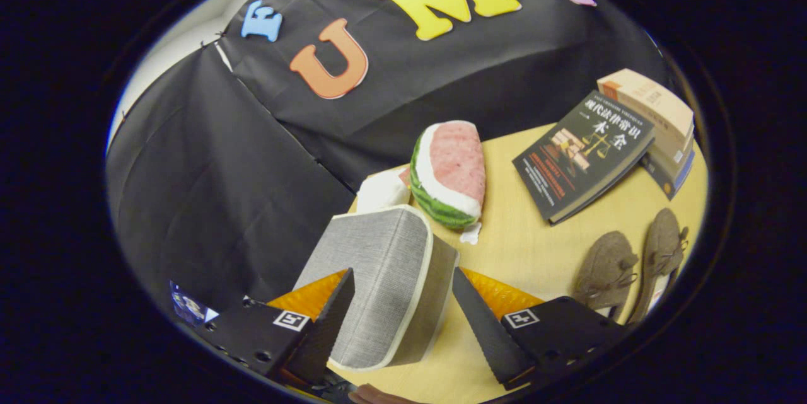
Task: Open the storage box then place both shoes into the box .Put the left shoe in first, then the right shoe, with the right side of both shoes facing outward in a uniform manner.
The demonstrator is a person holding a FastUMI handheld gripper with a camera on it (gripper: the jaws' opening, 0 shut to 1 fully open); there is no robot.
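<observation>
Table (523, 246); box (384, 278) between parted fingers (479, 316)

We see a pale yellow wooden tabletop (529, 246) backed by creased black cloth walls (208, 183), with a strip of white wall (189, 26) behind them.

The tool (403, 312) is straddling the closed grey storage box (378, 284), fingers spread apart; two brown shoes (630, 265) are lying at three o'clock on the desk (523, 240).

The grey fabric storage box (384, 278) is seen closed between the fingers; two brown shoes (633, 265) lie side by side nearby.
</observation>
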